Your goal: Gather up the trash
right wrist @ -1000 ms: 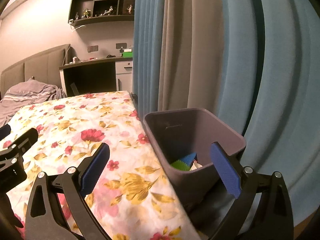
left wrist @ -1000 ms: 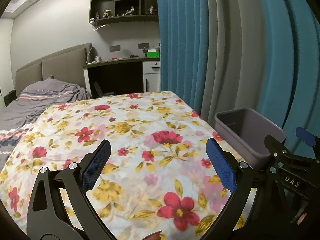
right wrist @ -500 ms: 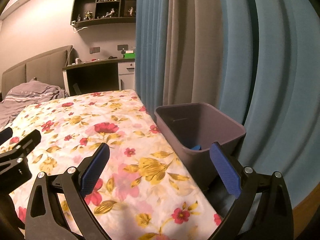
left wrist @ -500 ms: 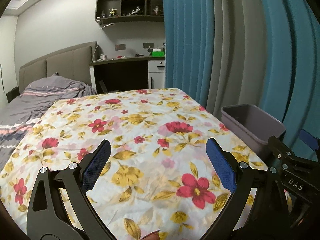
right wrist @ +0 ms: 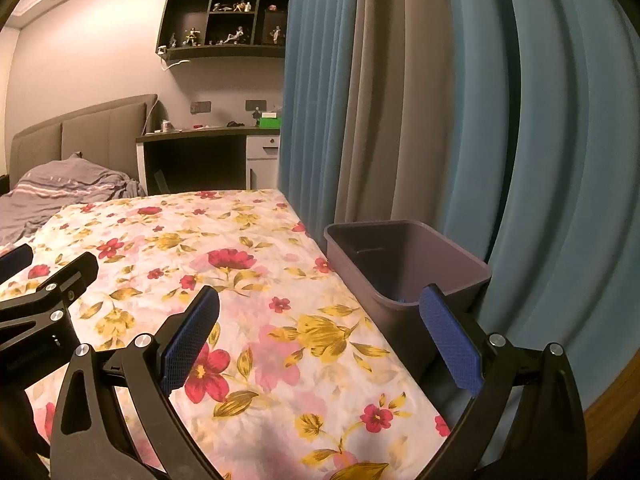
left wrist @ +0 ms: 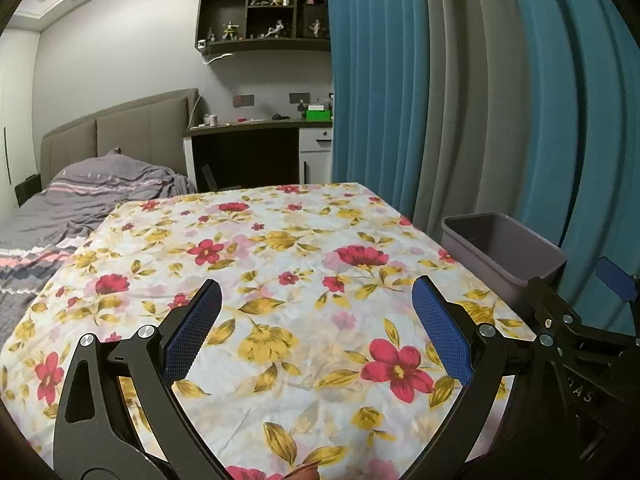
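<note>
I'm seeing a white cloth [left wrist: 280, 280] showing red flowers and yellow leaves, a grey-purple bin [right wrist: 404, 264], teal-and-grey curtains [left wrist: 460, 92], my blue pads [left wrist: 440, 332].

Mostly hidden behind the near wall of the bin [right wrist: 404, 264], a blue scrap [right wrist: 401, 301]; too small to identify, figurines on the shelf [left wrist: 266, 16].

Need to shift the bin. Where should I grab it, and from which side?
Grip the bin by its near rim wall, coming from above with the right gripper: it stands upright and open-topped beside the table, and its thin rim suits open jaws.
</note>
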### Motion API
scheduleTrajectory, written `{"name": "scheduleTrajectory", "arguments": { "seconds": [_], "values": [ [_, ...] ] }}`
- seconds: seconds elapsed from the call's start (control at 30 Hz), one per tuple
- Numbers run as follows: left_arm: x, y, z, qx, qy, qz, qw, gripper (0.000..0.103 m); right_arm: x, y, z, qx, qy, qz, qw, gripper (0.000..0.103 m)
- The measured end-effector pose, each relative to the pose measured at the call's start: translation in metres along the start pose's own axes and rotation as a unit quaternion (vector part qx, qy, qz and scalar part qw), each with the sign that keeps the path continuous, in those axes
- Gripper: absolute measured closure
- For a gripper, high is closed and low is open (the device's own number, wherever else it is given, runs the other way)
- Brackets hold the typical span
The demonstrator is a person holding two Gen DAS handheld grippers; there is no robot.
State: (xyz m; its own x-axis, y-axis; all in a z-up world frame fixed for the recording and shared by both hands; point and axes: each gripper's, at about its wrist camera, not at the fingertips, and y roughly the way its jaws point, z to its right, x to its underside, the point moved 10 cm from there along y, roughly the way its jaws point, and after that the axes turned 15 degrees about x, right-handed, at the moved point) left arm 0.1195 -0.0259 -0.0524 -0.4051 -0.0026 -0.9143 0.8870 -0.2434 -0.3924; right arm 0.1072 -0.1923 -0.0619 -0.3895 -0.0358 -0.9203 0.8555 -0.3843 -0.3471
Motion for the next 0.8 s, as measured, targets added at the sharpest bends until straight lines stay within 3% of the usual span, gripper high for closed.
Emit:
{"name": "scheduleTrajectory", "arguments": {
  "seconds": [0.8],
  "values": [
    [0.0007,-0.0064,-0.0035,-0.003,-0.001,0.003,1.0000,0.008,-0.0014,-0.0042,-0.0012,0.005,0.000,0.005,1.000,0.007]
  ]
}}
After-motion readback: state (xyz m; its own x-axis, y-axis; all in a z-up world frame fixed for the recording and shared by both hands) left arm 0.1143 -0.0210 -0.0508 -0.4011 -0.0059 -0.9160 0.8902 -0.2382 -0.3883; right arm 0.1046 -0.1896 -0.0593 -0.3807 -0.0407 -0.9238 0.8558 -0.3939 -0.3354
